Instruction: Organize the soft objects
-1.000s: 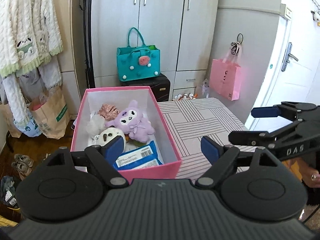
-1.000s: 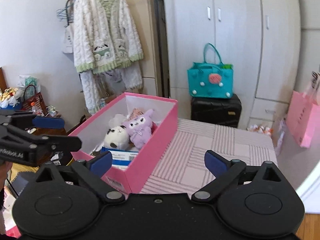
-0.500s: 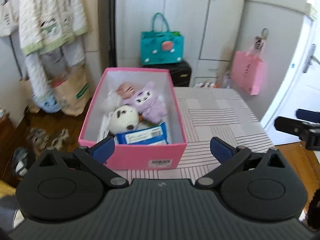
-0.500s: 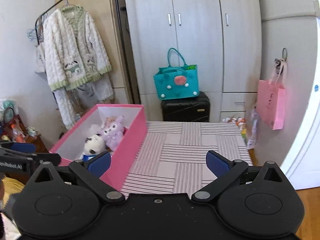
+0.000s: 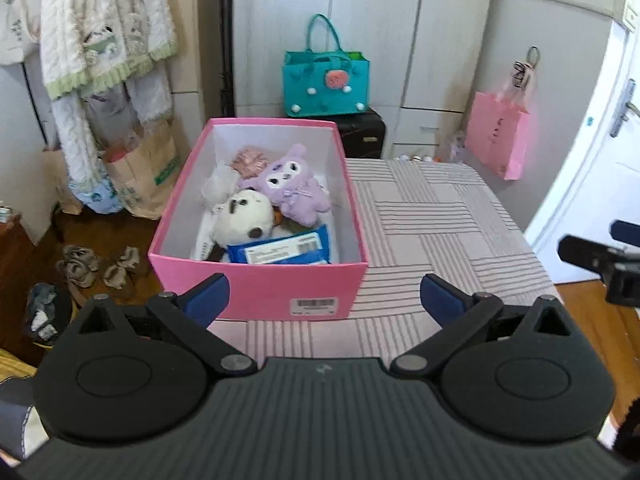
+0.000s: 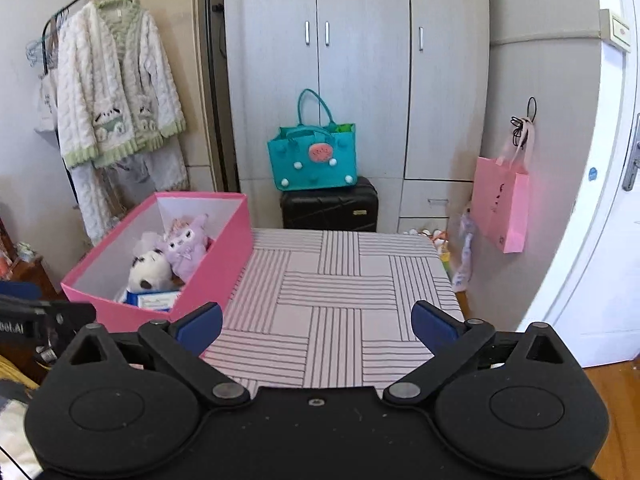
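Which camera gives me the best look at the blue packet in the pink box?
Left wrist view: the blue packet lies fully visible at the pink box's near end, label up. The right wrist view shows only a sliver behind the box wall.

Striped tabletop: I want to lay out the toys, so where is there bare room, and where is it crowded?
The striped tabletop is bare from the pink box's right wall to its far and right edges. Crowded: inside the box, where the purple plush, white plush and blue packet lie packed together.
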The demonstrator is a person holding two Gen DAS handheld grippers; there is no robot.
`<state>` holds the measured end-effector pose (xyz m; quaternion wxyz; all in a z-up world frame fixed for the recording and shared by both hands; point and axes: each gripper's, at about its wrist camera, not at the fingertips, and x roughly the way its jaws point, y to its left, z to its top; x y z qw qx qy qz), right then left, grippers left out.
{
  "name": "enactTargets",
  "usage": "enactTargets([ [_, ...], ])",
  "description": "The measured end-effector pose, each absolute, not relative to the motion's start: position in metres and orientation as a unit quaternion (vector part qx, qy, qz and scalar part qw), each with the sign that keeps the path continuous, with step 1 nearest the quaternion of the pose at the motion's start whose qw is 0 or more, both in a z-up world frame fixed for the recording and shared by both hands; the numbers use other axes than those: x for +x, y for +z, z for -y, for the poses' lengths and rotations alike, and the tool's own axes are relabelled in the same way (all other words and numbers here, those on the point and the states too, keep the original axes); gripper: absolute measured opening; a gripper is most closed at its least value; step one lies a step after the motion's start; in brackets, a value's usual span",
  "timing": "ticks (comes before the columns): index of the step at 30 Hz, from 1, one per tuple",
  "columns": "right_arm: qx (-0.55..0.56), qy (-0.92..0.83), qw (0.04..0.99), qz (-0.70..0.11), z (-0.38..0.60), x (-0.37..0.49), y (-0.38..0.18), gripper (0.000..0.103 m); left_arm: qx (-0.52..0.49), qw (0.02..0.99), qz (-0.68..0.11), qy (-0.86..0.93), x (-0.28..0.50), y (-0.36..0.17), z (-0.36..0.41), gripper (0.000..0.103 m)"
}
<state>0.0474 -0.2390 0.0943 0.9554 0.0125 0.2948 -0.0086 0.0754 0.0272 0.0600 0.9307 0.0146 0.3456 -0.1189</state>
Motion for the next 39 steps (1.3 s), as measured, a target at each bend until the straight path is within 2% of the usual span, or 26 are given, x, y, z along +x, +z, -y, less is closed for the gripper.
enactTargets([
  [25, 0.003, 0.017, 0.948, -0.317, 0.232, 0.038, 0.082, 0.102, 0.042, 0.938, -0.33, -0.095, 0.063, 0.06, -0.022, 0.103],
  [39, 0.007, 0.02, 0.959, -0.284, 0.232, 0.028, 0.076, 0.102, 0.061, 0.948, -0.297, -0.092, 0.056, 0.048, -0.016, 0.103],
])
